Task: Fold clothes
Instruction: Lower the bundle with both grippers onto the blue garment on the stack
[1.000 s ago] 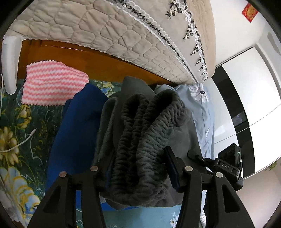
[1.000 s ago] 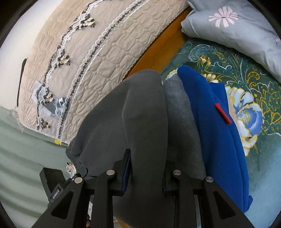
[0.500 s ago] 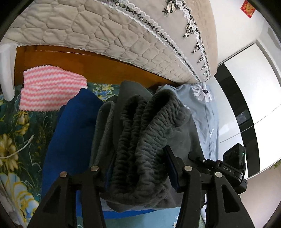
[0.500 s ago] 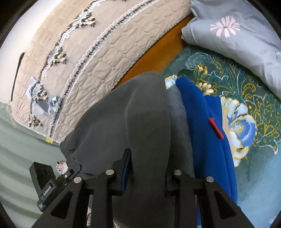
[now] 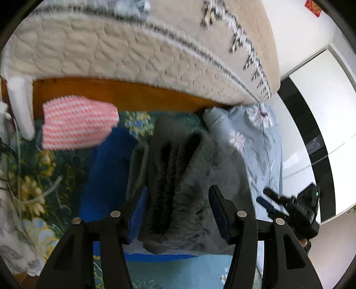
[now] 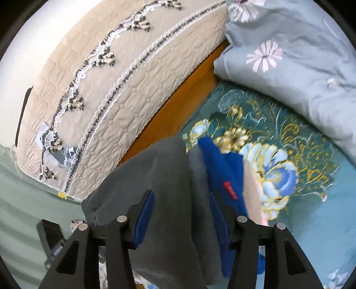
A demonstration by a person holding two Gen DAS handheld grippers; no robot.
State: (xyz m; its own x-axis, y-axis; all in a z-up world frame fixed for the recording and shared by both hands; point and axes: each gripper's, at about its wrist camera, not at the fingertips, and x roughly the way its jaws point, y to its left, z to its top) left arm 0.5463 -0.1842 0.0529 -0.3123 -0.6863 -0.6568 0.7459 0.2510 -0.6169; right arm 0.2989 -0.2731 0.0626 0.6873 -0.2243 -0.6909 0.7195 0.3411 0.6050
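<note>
Both grippers have pulled back from the headboard (image 6: pixel 138 93); left gripper (image 5: pixel 178 211) and right gripper (image 6: pixel 180 213) jaws clamp grey garment (image 5: pixel 184 173), blue garment (image 6: pixel 224 169) alongside.

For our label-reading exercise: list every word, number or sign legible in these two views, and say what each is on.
None can be read.
Red tag on the blue garment: marks too blurred.
Red hanging on the wall: too small.
Black device beside the left tongs: lettering blurred.
</note>
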